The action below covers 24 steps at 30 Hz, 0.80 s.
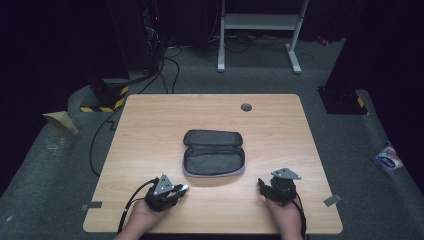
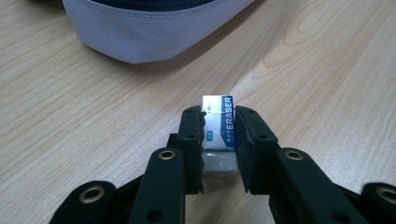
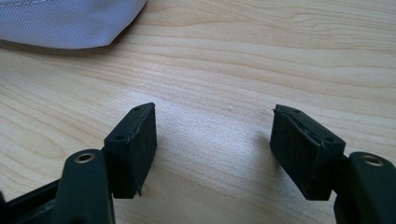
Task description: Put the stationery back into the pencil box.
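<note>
White eraser (image 2: 219,135), small, light and rubbery, clamped across its sleeved sides by left tongs (image 2: 218,140); right tongs (image 3: 215,140) gape empty above the bench (image 3: 224,60).

High view dim, floor sinking into black; table (image 1: 210,115) evenly lit. Gripper views bright, sharp; pouch (image 2: 154,32) casting soft shadow, near jaws slightly blurring.

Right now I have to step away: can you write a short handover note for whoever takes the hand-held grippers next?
Left hand-held gripper: shut on the eraser, low over the table, just short of the pencil case.
Right hand-held gripper: open, nothing between its jaws, low over the table to the right of the case.
Pencil case: mid-table, unzipped, lying open.
Done: eraser gripped.
Left, probably: carry the eraser into the open case, release it, possibly zip up.
</note>
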{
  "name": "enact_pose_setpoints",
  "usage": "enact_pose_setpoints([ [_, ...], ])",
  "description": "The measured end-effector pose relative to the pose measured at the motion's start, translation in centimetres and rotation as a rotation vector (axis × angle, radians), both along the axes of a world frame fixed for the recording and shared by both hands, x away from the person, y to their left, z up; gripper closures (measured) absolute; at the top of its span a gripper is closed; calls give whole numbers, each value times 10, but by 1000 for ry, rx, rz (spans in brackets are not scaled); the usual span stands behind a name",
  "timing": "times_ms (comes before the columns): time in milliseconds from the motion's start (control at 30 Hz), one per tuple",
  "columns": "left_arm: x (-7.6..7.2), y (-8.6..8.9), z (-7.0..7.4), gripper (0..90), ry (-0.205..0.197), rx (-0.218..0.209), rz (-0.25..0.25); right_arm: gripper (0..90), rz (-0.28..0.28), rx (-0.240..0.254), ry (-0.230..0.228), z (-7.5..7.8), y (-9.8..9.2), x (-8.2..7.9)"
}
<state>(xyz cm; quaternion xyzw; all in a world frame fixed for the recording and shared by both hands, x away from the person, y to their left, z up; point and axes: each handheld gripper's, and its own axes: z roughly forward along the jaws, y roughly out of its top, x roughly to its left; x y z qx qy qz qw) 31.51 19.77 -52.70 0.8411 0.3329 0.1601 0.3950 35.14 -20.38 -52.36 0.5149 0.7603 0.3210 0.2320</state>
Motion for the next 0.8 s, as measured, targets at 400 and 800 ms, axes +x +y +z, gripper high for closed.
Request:
enact_pose_setpoints([
  [400,0,5,1,726,6,-36,13,313,3,0,0,0,0,0],
  [800,-5,13,6,727,-42,-114,40,312,4,0,0,0,0,0],
])
